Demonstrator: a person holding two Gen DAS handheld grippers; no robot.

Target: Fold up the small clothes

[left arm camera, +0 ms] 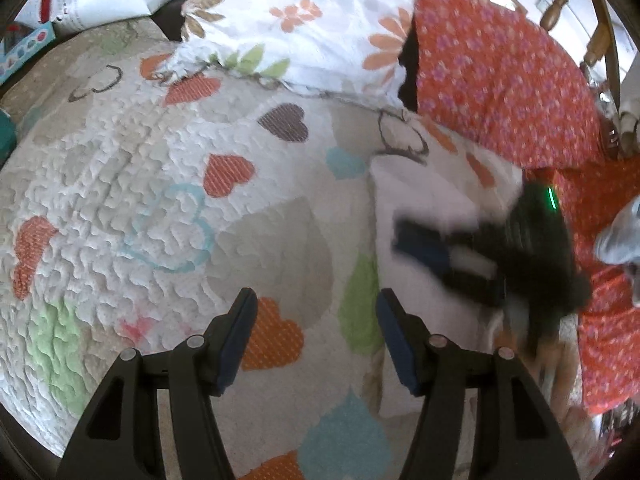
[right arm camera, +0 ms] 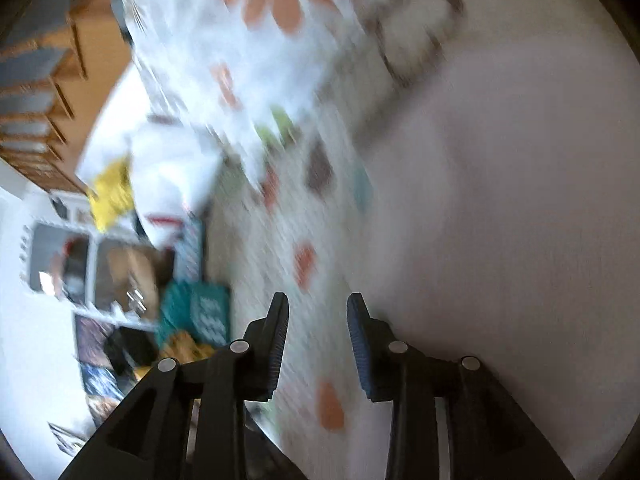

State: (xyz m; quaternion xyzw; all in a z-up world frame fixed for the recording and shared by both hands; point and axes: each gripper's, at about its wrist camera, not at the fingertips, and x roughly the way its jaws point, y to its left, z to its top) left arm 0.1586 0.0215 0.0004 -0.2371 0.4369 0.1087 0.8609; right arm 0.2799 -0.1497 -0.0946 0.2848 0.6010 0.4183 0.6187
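A small white garment [left arm camera: 424, 208] lies flat on the heart-patterned quilt [left arm camera: 160, 184], to the right of my left gripper [left arm camera: 317, 300]. That gripper hovers over the quilt, open, with only an orange heart showing between its blue pads. My right gripper [left arm camera: 436, 254] shows as a blur reaching in from the right, just above the garment. In the right wrist view the right gripper [right arm camera: 318, 304] is open with bare quilt [right arm camera: 296, 240] in the gap. The pale garment [right arm camera: 520, 220] fills the right half of that blurred picture, beside the right-hand finger.
A white flowered pillow [left arm camera: 304, 20] lies at the quilt's far edge. A red flowered cloth [left arm camera: 500, 80] drapes at the right, below a wooden chair [left arm camera: 560, 0]. Shelves [right arm camera: 36, 92], a teal box [right arm camera: 200, 316] and clutter stand beyond the quilt's left edge.
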